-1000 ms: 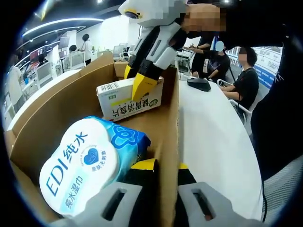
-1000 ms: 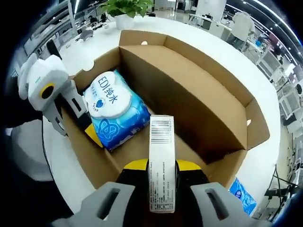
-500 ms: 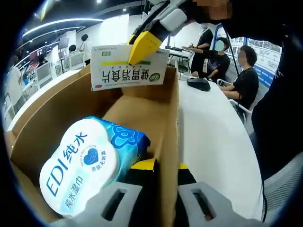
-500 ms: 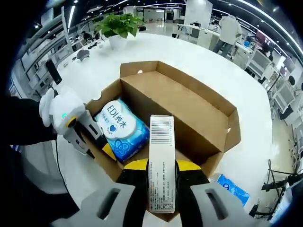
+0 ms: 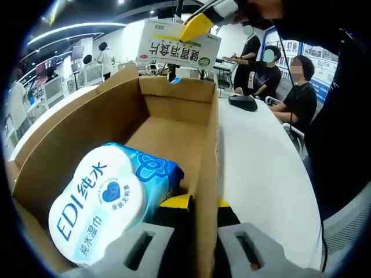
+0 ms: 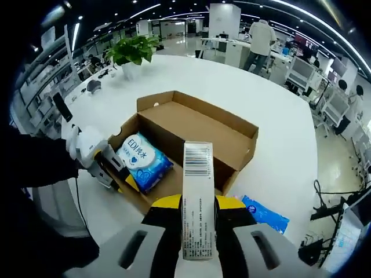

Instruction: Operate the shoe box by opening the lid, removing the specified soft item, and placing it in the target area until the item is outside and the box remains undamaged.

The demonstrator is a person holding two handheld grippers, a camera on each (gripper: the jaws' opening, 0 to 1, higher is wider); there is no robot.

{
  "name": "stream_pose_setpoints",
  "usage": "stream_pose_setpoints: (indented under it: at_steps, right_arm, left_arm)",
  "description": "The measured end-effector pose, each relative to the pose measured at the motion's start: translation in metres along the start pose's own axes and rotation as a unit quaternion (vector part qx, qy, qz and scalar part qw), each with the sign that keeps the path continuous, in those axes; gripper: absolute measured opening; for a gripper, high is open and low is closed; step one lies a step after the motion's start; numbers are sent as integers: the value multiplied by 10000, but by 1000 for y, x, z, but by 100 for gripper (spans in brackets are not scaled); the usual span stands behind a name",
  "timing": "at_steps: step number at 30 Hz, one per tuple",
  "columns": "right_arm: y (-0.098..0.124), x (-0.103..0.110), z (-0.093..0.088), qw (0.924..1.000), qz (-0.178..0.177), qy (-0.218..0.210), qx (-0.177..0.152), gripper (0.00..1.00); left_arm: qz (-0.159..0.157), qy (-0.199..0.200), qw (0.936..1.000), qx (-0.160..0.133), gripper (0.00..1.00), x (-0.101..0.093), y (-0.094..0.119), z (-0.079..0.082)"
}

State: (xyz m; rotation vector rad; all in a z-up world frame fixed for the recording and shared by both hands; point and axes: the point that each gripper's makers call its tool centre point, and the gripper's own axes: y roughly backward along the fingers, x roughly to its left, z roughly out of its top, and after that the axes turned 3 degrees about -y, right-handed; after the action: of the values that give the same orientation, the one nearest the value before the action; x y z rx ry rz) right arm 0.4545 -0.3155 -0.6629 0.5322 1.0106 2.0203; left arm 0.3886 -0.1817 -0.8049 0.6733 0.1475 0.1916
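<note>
The right gripper [image 6: 198,209] is clamped on a white rectangular carton [image 6: 198,197], above the open brown cardboard box [image 6: 191,130]. The left gripper [image 5: 196,209] pinches its wall beside the blue wipes pack [image 5: 113,200] inside.

Bright ceiling strips, sharp, fisheye-warped edges

Brown cardboard box [image 6: 191,130] on white table [image 6: 272,127]. Inside it, wipes pack [image 5: 116,194]: blue w/ white oval label, blue lettering + heart. Medicine carton [image 5: 178,51] above box: white w/ green print; black barcode on white end. Gripper tips [image 5: 196,26] yellow. Blue packet [image 6: 264,212] on table just beside box. Green plant [image 6: 131,49], white pot, beyond box.
</note>
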Motion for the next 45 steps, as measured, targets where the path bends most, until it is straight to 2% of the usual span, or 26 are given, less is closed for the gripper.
stream_pose_setpoints:
  at_steps: [11,17,21,25,28,35,45]
  right_arm:
    - [46,-63,-42,9972,-360,-641,-108,17]
    - [69,-86,-61,9942,-609,-871,-159,17]
    - [83,-106,-82,9910,-842,-1039,-97,17]
    - [86,-119,-108,9875,-922,-1278,12,17]
    - [88,-125,-119,9847,-926,-1473,-57,17]
    - [89,-148,-145,9796,-1076,-1695,36,17]
    - [71,-174,-179,9722,-1142,-2039,126,17]
  left_arm:
    - [3,-20,10000,6,2,0,0,0]
    - [6,-42,10000,5,2,0,0,0]
    - [0,-34,10000,6,2,1,0,0]
    - [4,-40,10000,13,2,1,0,0]
    - [6,-42,10000,31,2,0,1,0]
    - [-13,-22,10000,40,2,-1,0,1]
    - [-38,-5,10000,51,2,-1,-2,2]
